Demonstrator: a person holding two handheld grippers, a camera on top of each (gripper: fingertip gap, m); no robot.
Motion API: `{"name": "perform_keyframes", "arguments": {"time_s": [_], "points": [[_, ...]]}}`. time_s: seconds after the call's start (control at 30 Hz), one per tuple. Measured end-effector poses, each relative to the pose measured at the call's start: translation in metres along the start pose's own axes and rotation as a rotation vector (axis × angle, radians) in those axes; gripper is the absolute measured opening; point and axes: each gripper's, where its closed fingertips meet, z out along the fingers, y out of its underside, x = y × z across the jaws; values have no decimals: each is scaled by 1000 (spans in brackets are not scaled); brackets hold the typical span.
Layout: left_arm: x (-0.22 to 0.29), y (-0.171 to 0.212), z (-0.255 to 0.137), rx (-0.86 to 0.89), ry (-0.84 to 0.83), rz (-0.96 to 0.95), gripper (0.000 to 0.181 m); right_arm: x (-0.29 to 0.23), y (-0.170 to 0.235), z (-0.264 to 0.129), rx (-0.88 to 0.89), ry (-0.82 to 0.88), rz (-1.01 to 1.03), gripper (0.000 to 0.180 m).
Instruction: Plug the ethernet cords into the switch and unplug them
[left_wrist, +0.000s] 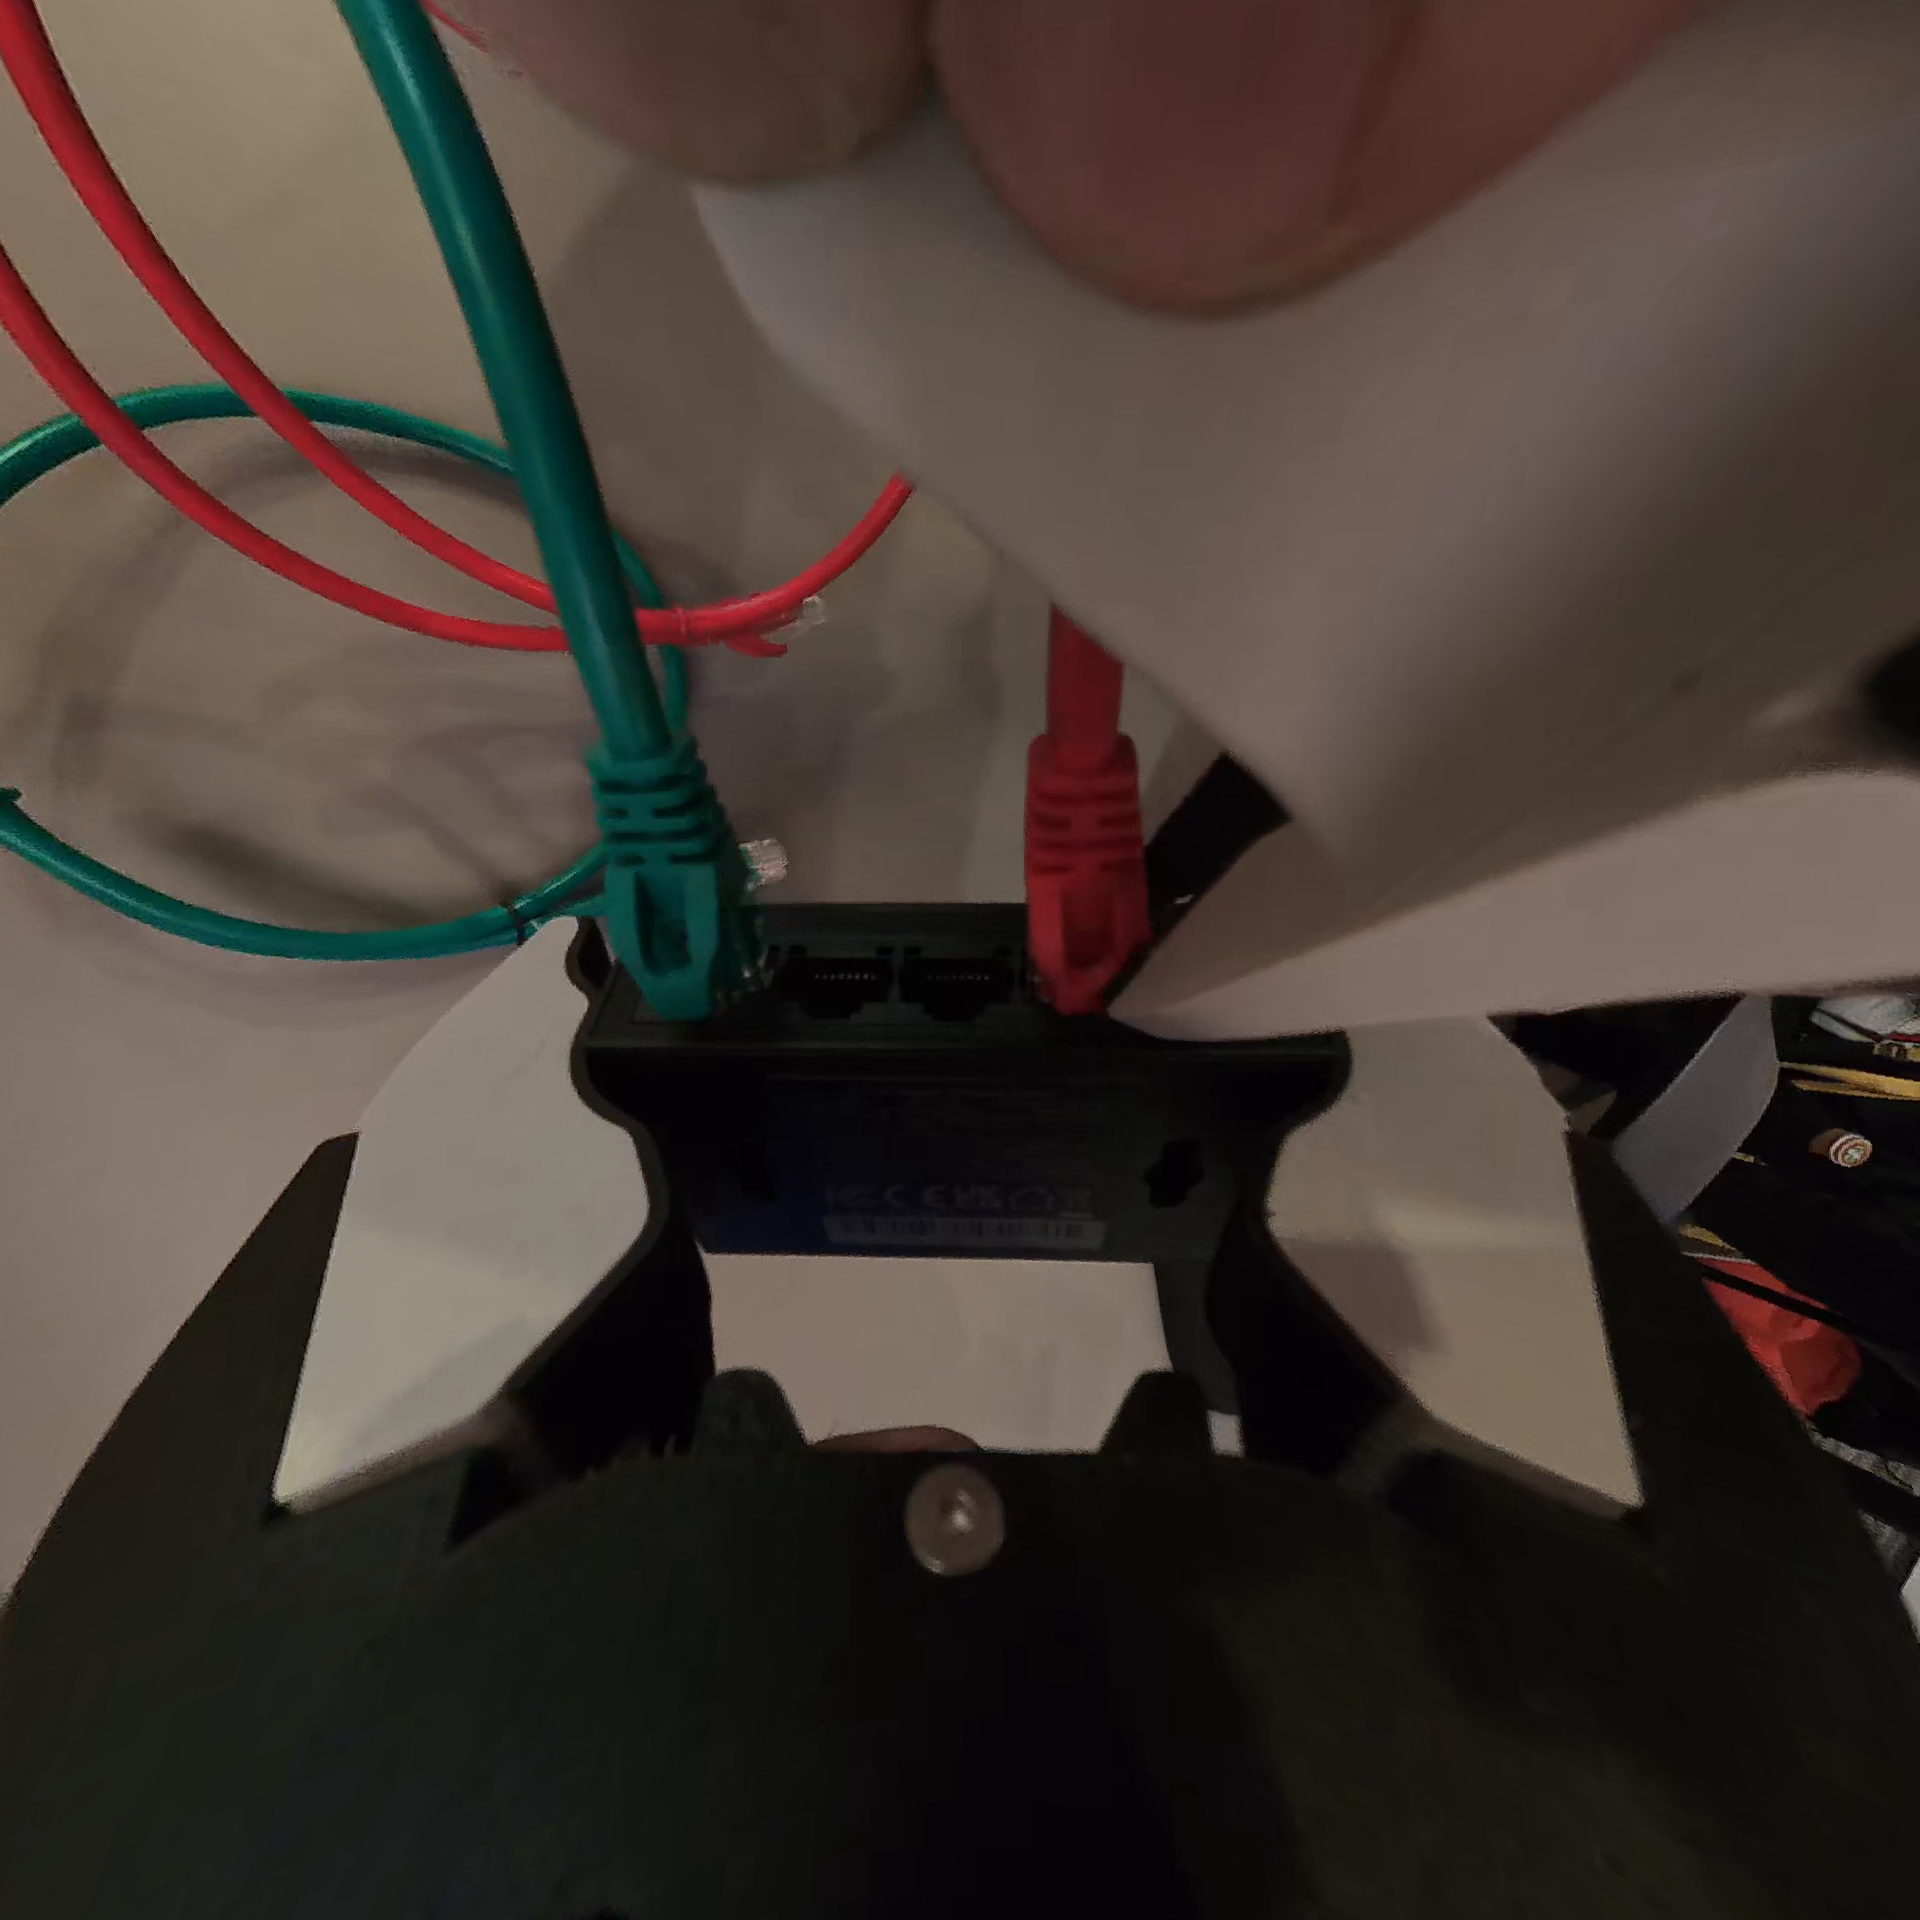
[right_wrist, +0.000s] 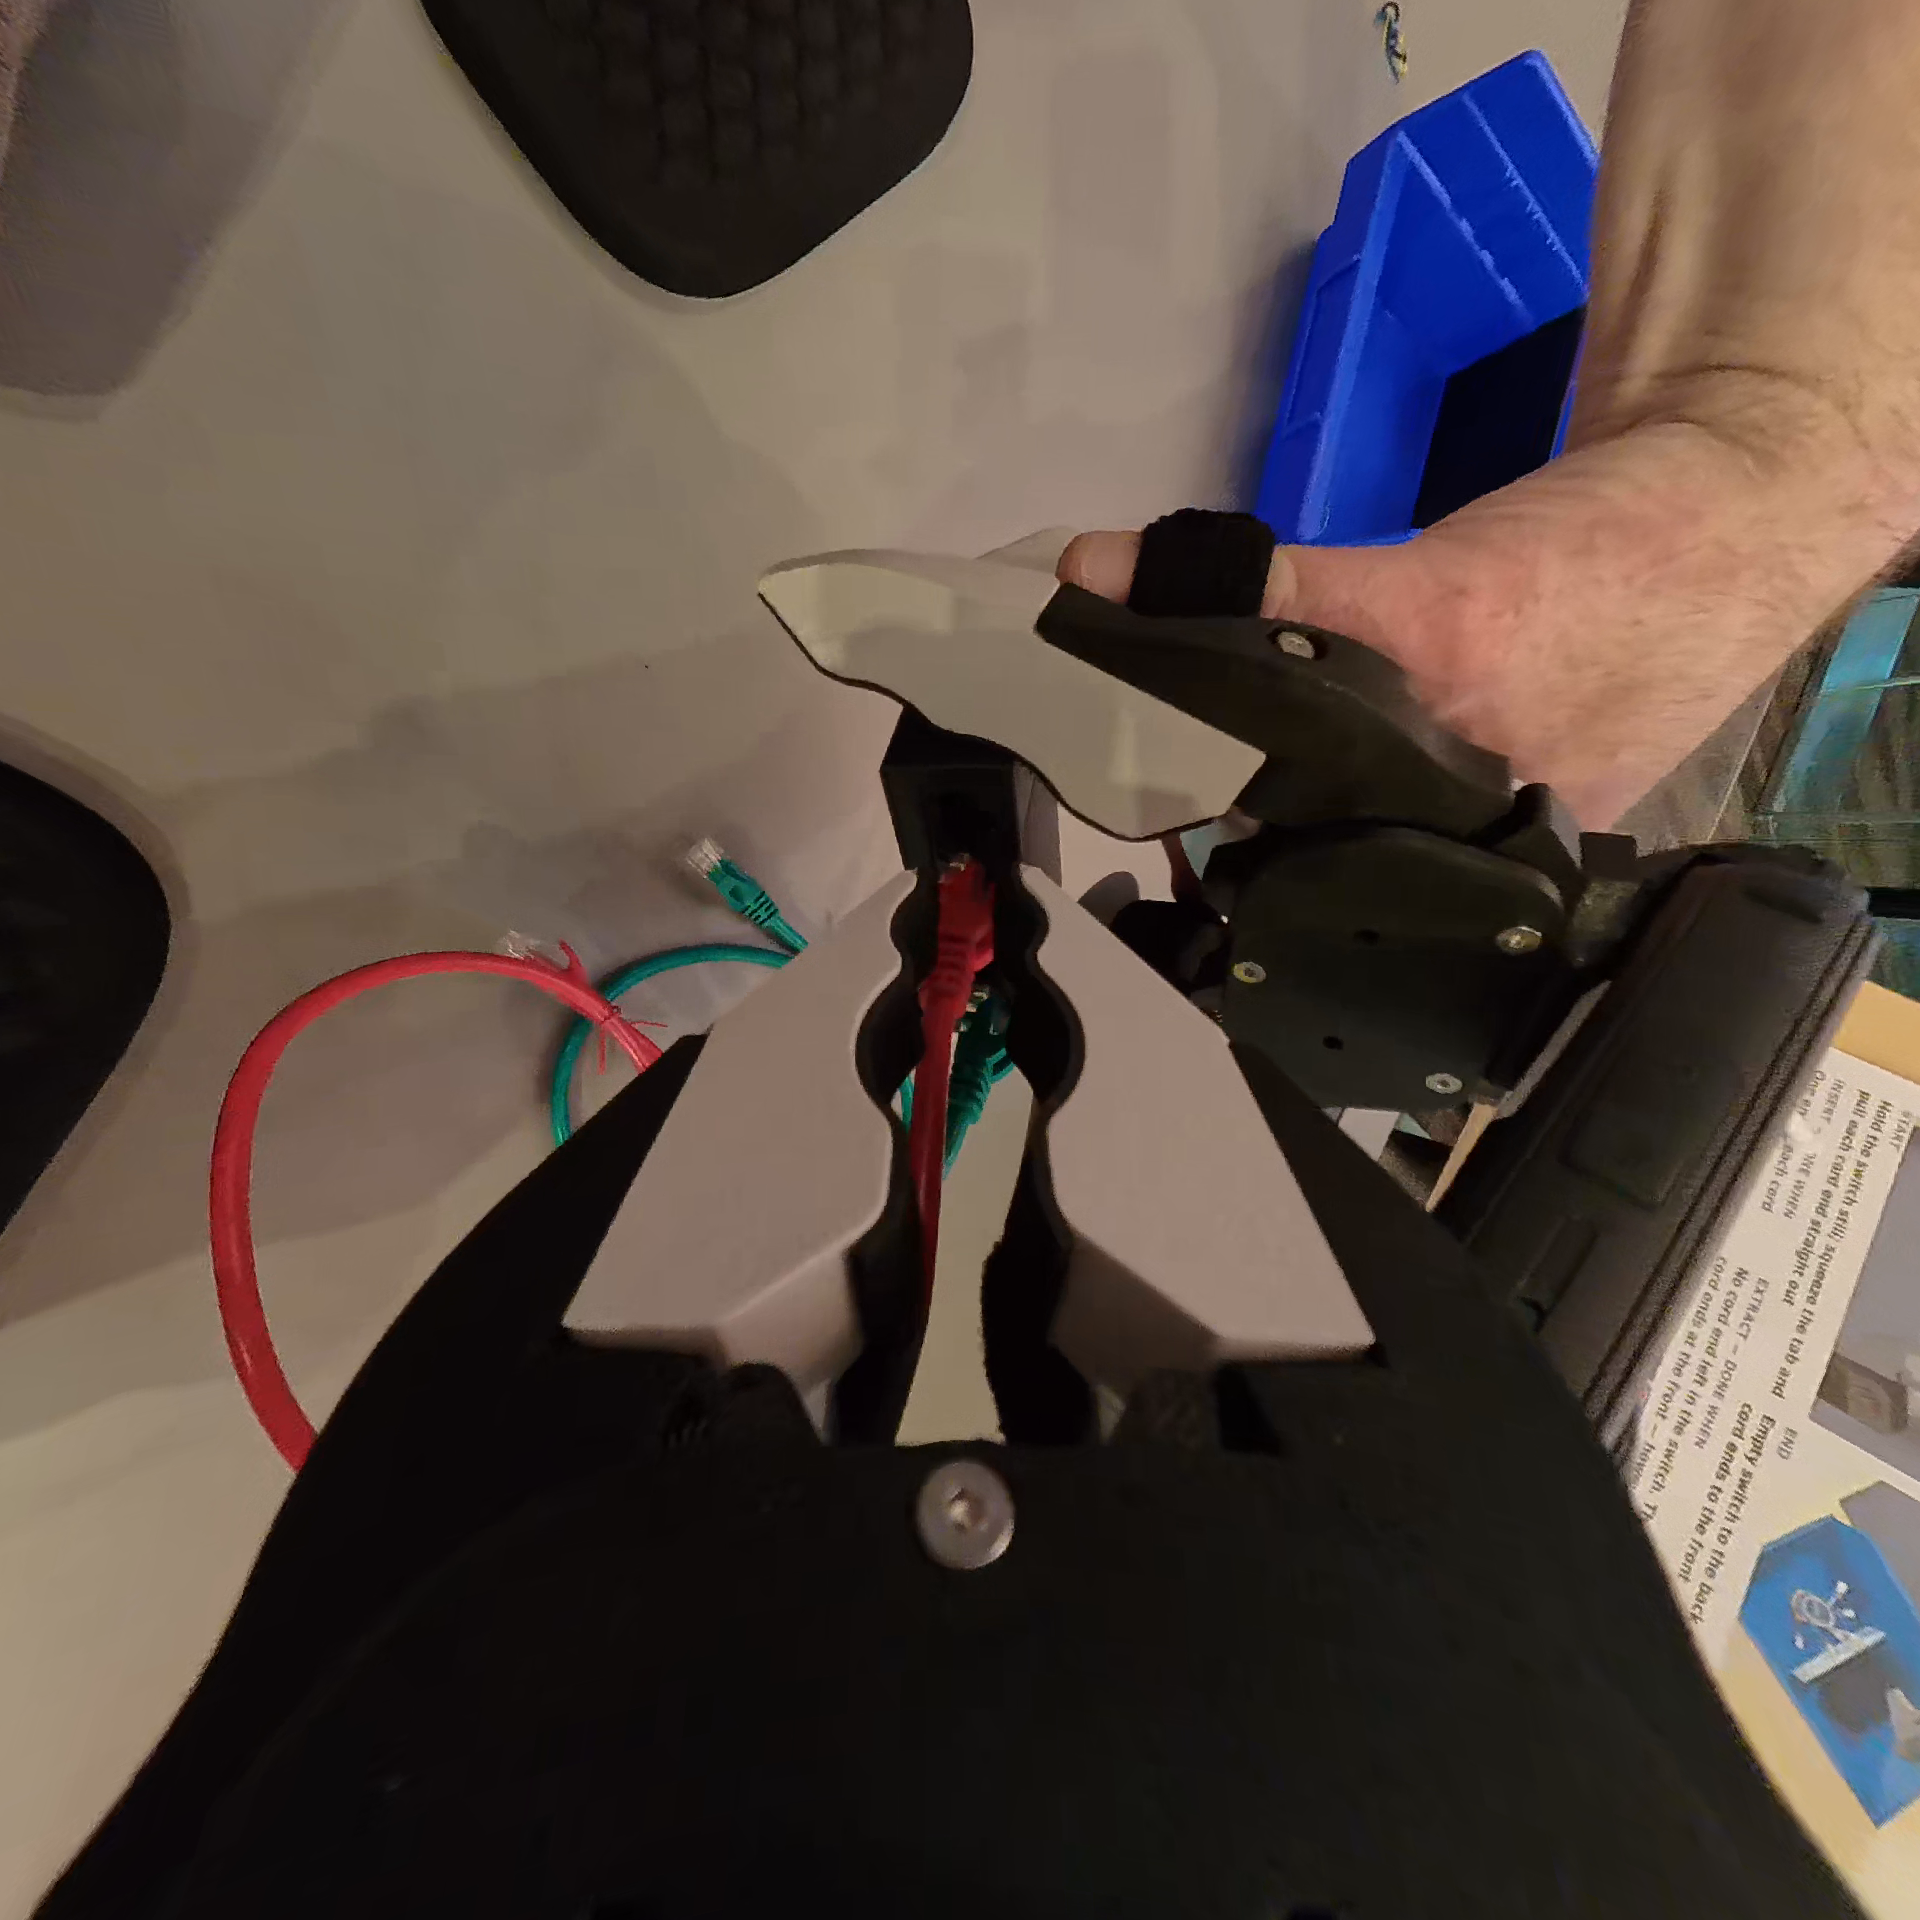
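**Left jaws hold the switch while right jaws grip the red cord at its port**

The left gripper (left_wrist: 961, 1101) has its jaws closed on the two sides of a small black network switch (left_wrist: 961, 1132), holding it up off the desk with the port row facing away from the camera. The right gripper (right_wrist: 961, 997) has its jaws drawn narrow around a red ethernet cord (right_wrist: 935, 1122), pinching it just behind the plug. That red plug (left_wrist: 1081, 873) sits in the port at the right end of the switch. A green ethernet plug (left_wrist: 665, 883) sits in the port at the left end, and the two ports between them are open.

Beyond the switch, loose loops of green cable (left_wrist: 208, 914) and thin red cable (left_wrist: 312, 561) lie on the pale desk (right_wrist: 468, 623), each with a clear free plug end resting near the switch.

In the right wrist view, a person's hand (right_wrist: 1507, 623) grips the left gripper's handle. A blue plastic bin (right_wrist: 1444, 291) stands behind it, a dark mesh pad (right_wrist: 717, 125) lies farther back, and a printed instruction sheet (right_wrist: 1787, 1403) lies at the right edge.
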Motion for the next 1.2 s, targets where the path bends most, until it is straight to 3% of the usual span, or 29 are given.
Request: {"name": "perform_keyframes", "arguments": {"time_s": [0.13,0.37,0.4,0.43,0.7,1.2], "points": [[-2,2,-3,-7,-11,-7,123,-12,0,5,7,-64,0,0],[-2,3,-9,3,-27,-10,123,0,-2,2,71,64,40,0],[-4,3,-9,3,-31,-16,123,7,-1,0,77,102,51,19],[-6,4,-9,-1,-31,-23,123,12,4,-2,58,130,61,26],[-4,5,-10,-14,-18,-38,123,16,12,3,21,121,72,15],[-8,7,-5,-56,-19,-27,124,10,15,10,-23,82,-3,10]]}}
